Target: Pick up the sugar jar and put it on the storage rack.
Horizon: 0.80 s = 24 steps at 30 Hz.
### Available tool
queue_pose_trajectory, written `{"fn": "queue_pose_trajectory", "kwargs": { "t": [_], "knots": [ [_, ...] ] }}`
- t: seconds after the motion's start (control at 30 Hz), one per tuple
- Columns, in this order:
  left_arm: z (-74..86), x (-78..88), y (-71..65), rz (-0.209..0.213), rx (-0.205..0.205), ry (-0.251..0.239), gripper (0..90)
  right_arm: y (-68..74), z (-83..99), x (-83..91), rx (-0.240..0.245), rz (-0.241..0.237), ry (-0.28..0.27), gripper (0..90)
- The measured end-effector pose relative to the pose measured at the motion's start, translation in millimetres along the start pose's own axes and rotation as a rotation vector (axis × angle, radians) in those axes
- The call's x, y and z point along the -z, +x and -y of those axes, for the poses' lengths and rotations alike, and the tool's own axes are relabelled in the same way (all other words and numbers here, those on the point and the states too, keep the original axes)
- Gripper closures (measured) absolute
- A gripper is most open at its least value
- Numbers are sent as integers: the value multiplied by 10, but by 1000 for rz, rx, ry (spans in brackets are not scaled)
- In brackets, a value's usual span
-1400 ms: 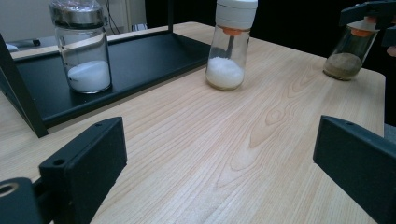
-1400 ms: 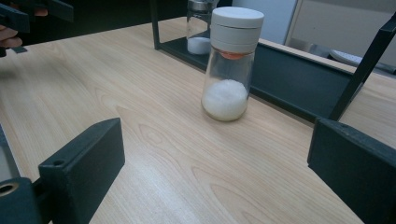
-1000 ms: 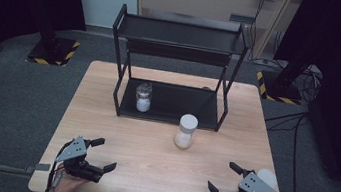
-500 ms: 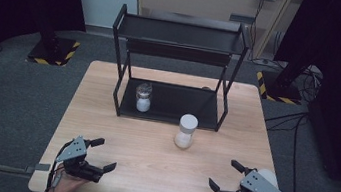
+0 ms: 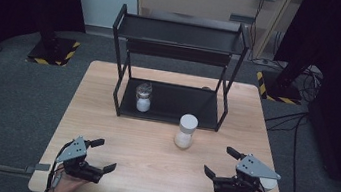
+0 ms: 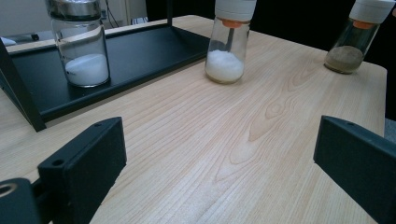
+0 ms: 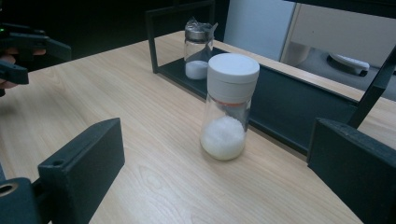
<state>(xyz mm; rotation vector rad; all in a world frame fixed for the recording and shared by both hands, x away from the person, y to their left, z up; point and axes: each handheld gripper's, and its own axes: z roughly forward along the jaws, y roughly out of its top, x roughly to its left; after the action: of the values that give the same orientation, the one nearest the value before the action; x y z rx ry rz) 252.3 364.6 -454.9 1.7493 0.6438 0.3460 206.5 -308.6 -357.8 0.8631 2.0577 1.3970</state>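
White-capped glass salt shaker (image 5: 186, 131) stands on the pale wooden table (image 5: 151, 149), just before the black metal rack (image 5: 177, 71); dark carpet surrounds. My left gripper (image 5: 98, 155) and right gripper (image 5: 220, 161) gape, holding nothing.

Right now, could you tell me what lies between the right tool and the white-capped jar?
Only bare wooden table, seen in the right gripper view between the right tool and white-capped jar.

The left tool (image 5: 98, 155) and right tool (image 5: 218, 162) sit low at the near corners, each held from below by a hand, jaws spread wide, gripping nothing.
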Motion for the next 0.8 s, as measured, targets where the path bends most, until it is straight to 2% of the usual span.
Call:
{"fn": "queue_pose_trajectory", "kwargs": {
  "t": [0.57, 0.8],
  "knots": [
    [0, 19, -9, -7, 8, 8, 13, -70, -246, -354, -24, -27, 37, 40],
    [0, 40, -26, -22, 16, 13, 12, -96, -345, -524, -14, -40, 39, 41]
  ]
}}
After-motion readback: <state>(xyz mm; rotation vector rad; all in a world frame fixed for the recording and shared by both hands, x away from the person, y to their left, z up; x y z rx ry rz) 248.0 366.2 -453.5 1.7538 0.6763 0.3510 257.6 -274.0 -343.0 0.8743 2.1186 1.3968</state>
